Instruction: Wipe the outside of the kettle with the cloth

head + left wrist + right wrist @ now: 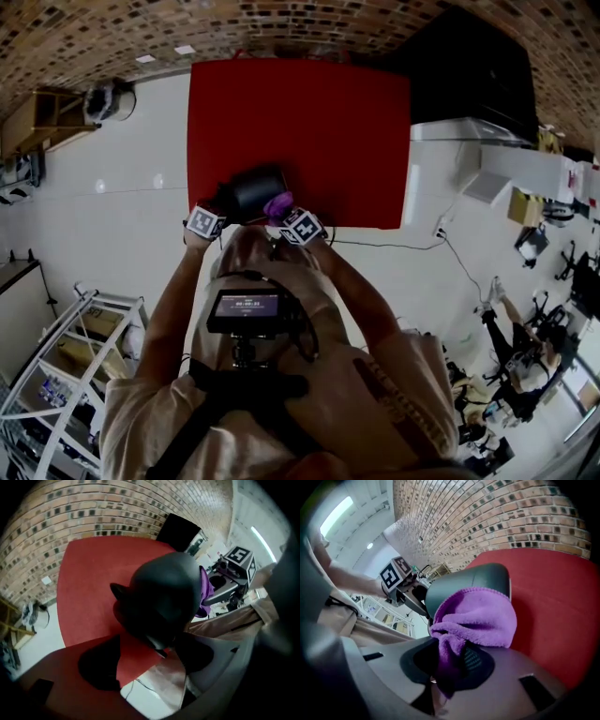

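The left gripper (147,660) is spread wide and empty, with the kettle (164,592) at 12 o'clock. The cloth (474,620) is clamped by the right gripper (450,667), and much of the kettle is hidden behind it.

Both arms reached forward from the body, the left arm (172,305) and right arm (361,291) angling in so that the two grippers sat near each other, tilted downward. The left gripper (147,660) had its jaws spread wide, pressing on nothing. The right gripper (450,665) had its jaws pinched on a purple cloth (476,618).
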A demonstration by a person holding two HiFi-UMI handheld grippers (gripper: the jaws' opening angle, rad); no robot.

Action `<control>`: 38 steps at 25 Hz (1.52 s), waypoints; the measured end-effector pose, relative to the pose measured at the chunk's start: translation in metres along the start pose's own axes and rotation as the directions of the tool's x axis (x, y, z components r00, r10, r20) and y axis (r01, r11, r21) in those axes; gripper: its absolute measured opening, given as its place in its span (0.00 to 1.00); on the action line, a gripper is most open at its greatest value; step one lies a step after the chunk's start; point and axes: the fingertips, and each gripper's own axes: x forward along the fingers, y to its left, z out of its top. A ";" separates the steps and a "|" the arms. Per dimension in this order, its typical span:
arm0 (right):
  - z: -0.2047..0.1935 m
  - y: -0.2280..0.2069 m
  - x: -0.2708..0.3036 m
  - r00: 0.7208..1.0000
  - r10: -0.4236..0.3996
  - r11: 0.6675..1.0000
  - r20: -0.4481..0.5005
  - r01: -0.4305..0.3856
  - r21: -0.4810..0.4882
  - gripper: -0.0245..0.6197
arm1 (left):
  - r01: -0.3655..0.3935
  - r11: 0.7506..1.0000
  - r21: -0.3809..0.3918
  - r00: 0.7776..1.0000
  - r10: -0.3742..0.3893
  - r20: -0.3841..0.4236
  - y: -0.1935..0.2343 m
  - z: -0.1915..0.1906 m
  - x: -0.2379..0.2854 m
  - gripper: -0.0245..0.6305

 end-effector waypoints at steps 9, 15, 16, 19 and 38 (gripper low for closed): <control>0.017 0.004 0.028 0.995 -0.084 0.996 0.052 0.082 0.032 0.17 | -0.179 0.933 0.313 0.983 0.180 0.029 0.042 0.065 -0.025 0.59; 0.020 0.016 0.037 0.972 -0.182 0.964 0.152 0.146 0.221 0.17 | -0.120 0.926 0.359 0.993 0.119 0.023 0.031 0.062 -0.026 0.58; 0.020 0.018 0.039 0.966 -0.197 0.955 0.169 0.150 0.258 0.17 | -0.117 0.916 0.383 0.993 0.121 0.013 0.031 0.058 -0.024 0.58; 0.016 0.024 0.044 0.951 -0.238 0.928 0.197 0.164 0.333 0.17 | -0.116 0.889 0.443 0.991 0.130 -0.001 0.028 0.052 -0.020 0.58; -0.012 -0.017 0.029 0.835 -0.377 0.806 0.402 0.082 0.586 0.16 | -0.147 0.884 0.444 0.989 0.128 0.074 0.018 0.047 -0.029 0.53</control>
